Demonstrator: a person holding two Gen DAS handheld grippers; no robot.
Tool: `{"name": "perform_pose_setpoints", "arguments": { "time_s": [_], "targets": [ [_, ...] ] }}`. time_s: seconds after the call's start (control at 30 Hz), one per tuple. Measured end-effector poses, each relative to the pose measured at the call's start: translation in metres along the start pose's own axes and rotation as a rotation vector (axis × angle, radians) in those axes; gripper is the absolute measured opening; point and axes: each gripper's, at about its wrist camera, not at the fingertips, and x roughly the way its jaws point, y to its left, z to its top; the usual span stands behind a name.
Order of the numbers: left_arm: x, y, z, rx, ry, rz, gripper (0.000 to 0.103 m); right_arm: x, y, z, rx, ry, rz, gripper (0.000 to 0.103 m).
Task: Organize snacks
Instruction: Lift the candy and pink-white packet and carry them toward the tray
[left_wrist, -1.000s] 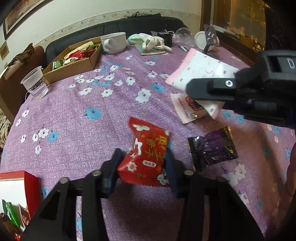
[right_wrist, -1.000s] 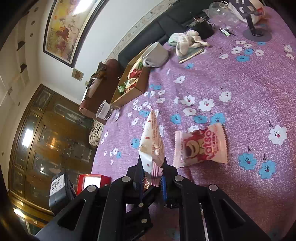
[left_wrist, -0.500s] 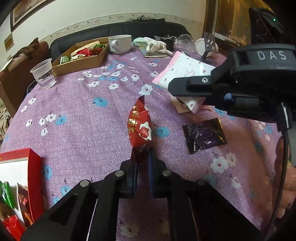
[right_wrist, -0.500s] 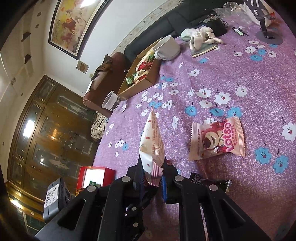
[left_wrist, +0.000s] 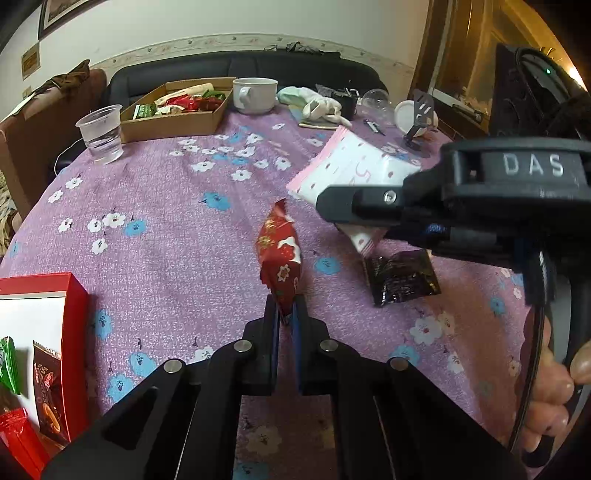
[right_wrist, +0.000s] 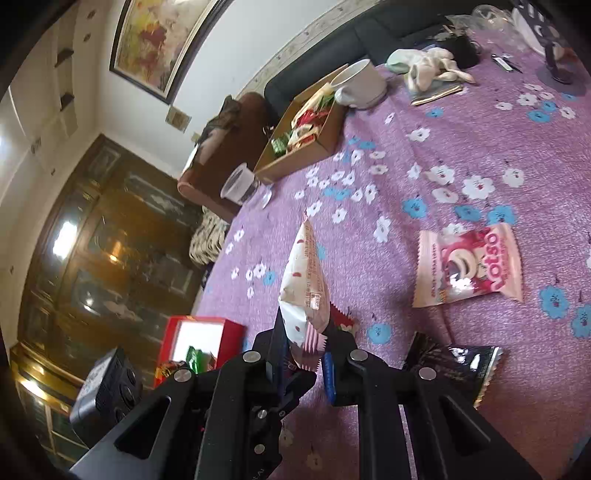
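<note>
My left gripper (left_wrist: 286, 314) is shut on the lower edge of a red snack packet (left_wrist: 279, 258), which stands on edge above the purple flowered tablecloth (left_wrist: 177, 221). My right gripper (right_wrist: 306, 334) is shut on a white and pink snack packet (right_wrist: 304, 280), also held up edge-on; the same white and pink packet (left_wrist: 351, 170) shows in the left wrist view, with the right gripper's body across it. On the cloth lie a pink Lotso packet (right_wrist: 467, 266) and a dark purple packet (left_wrist: 400, 275) (right_wrist: 454, 363). A red box (left_wrist: 40, 332) (right_wrist: 195, 339) with snacks inside sits at the near left.
A cardboard tray of snacks (left_wrist: 177, 107), a white mug (left_wrist: 255, 94) and a clear plastic cup (left_wrist: 100, 133) stand at the far side. A rag (left_wrist: 314, 107), a phone stand (left_wrist: 421, 118) and small items lie at the far right. A hand (left_wrist: 554, 398) grips the right tool.
My left gripper closed on the red packet and lifted it from flat on the cloth to standing on edge. The right gripper carried the white packet leftward, toward the left gripper and the red box.
</note>
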Motion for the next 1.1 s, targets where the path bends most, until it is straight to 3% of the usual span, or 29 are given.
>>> {"name": "perform_pose_setpoints", "arguments": {
  "time_s": [0.13,0.23,0.3,0.37,0.5,0.6,0.7,0.73,0.77,0.8,1.0,1.1],
  "targets": [
    [0.012,-0.002,0.002,0.006,0.047,0.004,0.012,0.009,-0.007,-0.002,0.025,0.034,-0.029,0.016],
    [0.016,-0.002,0.003,0.006,0.049,0.017,0.026,0.015,-0.015,-0.003,0.044,0.056,-0.061,0.016],
    [0.016,-0.001,0.006,0.002,0.041,0.030,0.052,0.022,-0.023,-0.005,0.066,0.082,-0.079,0.016],
    [0.015,0.001,0.009,0.001,0.028,0.051,0.062,0.028,-0.030,-0.007,0.083,0.101,-0.094,0.016],
    [0.007,0.009,0.010,-0.023,0.041,0.053,0.062,0.022,-0.032,-0.006,0.091,0.093,-0.093,0.016],
    [-0.011,0.007,0.015,0.016,0.025,0.097,0.062,0.020,-0.039,-0.005,0.114,0.119,-0.090,0.017],
    [-0.025,0.005,0.024,0.069,-0.013,0.136,0.066,0.017,-0.057,-0.004,0.224,0.156,-0.007,0.022],
    [-0.028,0.003,0.029,0.102,-0.025,0.159,0.070,0.016,-0.064,-0.003,0.262,0.161,0.036,0.031],
    [-0.027,0.002,0.033,0.130,-0.028,0.177,0.079,0.015,-0.070,-0.003,0.304,0.162,0.086,0.038],
    [-0.024,0.001,0.036,0.157,-0.027,0.195,0.080,0.013,-0.076,-0.004,0.345,0.154,0.119,0.040],
    [0.021,0.006,0.040,0.239,0.095,0.214,0.079,0.009,-0.093,-0.005,0.432,0.107,0.163,0.043],
    [0.027,0.007,0.037,0.220,0.093,0.180,0.079,0.005,-0.098,-0.006,0.451,0.086,0.175,0.042]
  ]
}}
